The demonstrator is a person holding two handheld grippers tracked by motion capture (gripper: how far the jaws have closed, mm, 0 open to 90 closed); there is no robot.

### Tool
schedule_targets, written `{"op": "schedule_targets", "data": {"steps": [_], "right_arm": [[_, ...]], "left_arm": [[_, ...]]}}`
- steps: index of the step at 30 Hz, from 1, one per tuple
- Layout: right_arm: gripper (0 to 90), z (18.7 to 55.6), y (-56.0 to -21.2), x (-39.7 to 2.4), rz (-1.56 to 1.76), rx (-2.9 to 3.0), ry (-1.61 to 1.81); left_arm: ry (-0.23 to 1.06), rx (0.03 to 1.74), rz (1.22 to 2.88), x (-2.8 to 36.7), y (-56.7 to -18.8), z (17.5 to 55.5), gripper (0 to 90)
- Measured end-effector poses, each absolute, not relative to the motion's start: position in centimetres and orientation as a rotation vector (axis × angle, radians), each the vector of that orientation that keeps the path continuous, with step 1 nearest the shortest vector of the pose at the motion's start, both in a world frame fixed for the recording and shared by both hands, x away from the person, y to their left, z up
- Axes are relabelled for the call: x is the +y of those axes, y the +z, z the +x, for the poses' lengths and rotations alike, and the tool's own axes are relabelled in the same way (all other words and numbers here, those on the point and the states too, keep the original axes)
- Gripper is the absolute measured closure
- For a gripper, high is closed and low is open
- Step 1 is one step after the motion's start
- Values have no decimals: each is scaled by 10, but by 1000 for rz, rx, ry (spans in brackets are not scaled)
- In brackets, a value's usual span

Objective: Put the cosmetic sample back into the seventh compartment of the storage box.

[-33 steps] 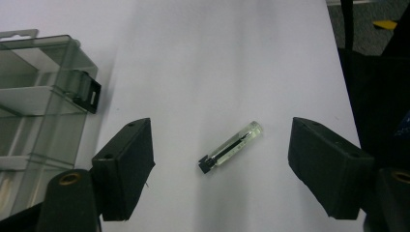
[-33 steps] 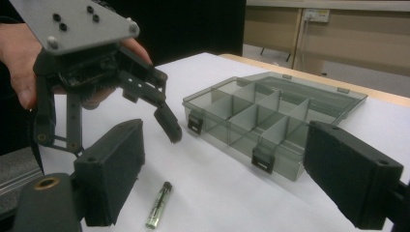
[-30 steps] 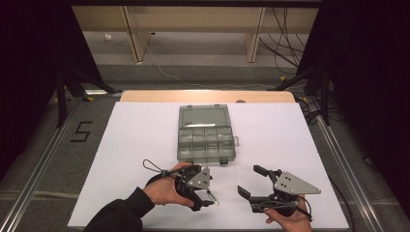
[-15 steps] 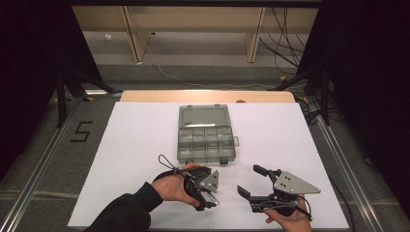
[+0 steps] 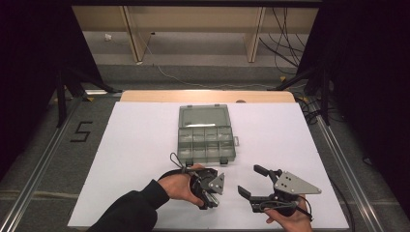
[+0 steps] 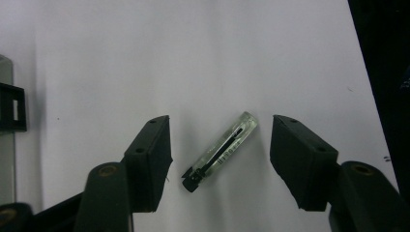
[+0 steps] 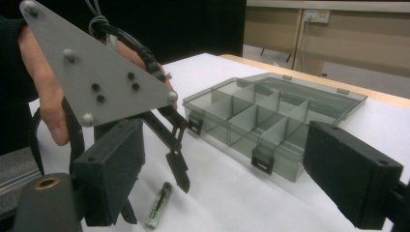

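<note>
A: What is the left gripper [image 6: 220, 157] doing?

B: Its jaws are spread on either side of a small clear vial [image 6: 221, 151] with a black cap, and they have just been closing. The vial lies flat on the white table [image 6: 193, 58], in the gap but touching neither pad; daylight shows on both sides.

A: So which step is this?

B: I'd call it the pick-up, just before the grasp. The gripper points down at the table, and from above the left hand [image 5: 180, 187] is over the near edge, in front of the box [image 5: 205, 135].

A: How does the vial sit in the gap?

B: Slanted, not square to the pads. The capped end lies nearer one jaw and lower in the left gripper view; the clear end is closer to the other jaw.

A: What does the next move call for?

B: Closing the rest of the way, I think, with care. Because of the slant, the pads may meet its ends first and turn or roll it. A slight twist of the wrist to line up would help.

A: And the right gripper [image 5: 253, 182]?

B: Open, holding nothing, resting to the right of the left one and well apart from the vial. In its own view the vial [image 7: 158, 205] lies under the left gripper's tips, with the open compartmented box [image 7: 270, 121] just beyond.
</note>
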State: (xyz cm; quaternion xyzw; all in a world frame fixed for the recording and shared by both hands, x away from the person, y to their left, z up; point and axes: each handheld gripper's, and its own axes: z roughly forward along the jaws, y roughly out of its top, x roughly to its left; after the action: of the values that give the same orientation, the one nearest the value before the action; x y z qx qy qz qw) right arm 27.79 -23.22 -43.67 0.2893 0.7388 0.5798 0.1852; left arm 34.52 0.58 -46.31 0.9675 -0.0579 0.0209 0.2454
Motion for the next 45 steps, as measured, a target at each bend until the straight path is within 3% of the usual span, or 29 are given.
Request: {"op": "schedule_targets", "data": {"steps": [21, 35, 45], "right_arm": [[162, 277, -437, -231, 821, 2074, 1650], [162, 277, -436, -232, 810, 2082, 1638], [163, 278, -436, -233, 783, 2063, 1622]], "left_arm": [[-25, -153, 2710, 2, -465, 345, 696], [-53, -90, 2741, 2, -464, 345, 799], [-46, -73, 2725, 3, -463, 347, 804]]}}
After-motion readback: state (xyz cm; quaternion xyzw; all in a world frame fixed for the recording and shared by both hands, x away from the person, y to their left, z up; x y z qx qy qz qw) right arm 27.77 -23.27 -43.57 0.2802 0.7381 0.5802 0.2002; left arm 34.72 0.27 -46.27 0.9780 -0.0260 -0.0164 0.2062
